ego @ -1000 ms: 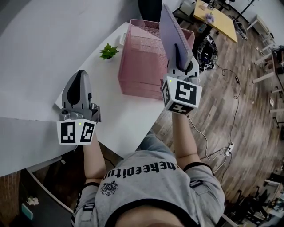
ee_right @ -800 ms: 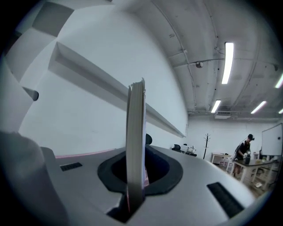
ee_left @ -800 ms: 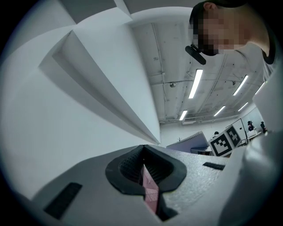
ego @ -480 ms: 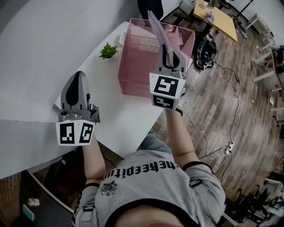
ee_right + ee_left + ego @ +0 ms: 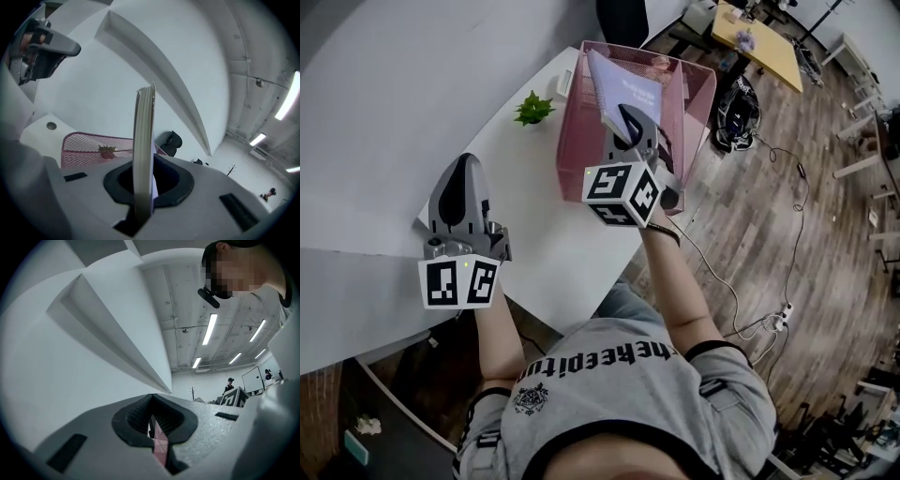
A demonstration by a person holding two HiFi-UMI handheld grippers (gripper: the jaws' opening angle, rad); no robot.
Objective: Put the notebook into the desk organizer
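A pink mesh desk organizer (image 5: 577, 150) stands on the white table (image 5: 403, 103) near its right edge. My right gripper (image 5: 630, 129) is over the organizer's open top, shut on a lilac notebook (image 5: 624, 92) that tilts away from me above the compartments. In the right gripper view the notebook (image 5: 144, 140) stands edge-on between the jaws of the right gripper (image 5: 144, 190), with the organizer (image 5: 89, 147) behind it. My left gripper (image 5: 465, 184) hovers over the table's near-left corner, shut with nothing in it. The left gripper (image 5: 157, 430) shows only a thin slit between its jaws.
A small green potted plant (image 5: 532, 109) sits left of the organizer. A black chair (image 5: 619, 19) stands behind the table. On the wooden floor to the right lie a black bag (image 5: 736, 108) and cables (image 5: 750, 309). A yellow table (image 5: 764, 37) is farther back.
My right gripper has swung left and lower with the notebook, from beside the organizer's right side to over its top, and the notebook now leans flatter. The left gripper stayed put.
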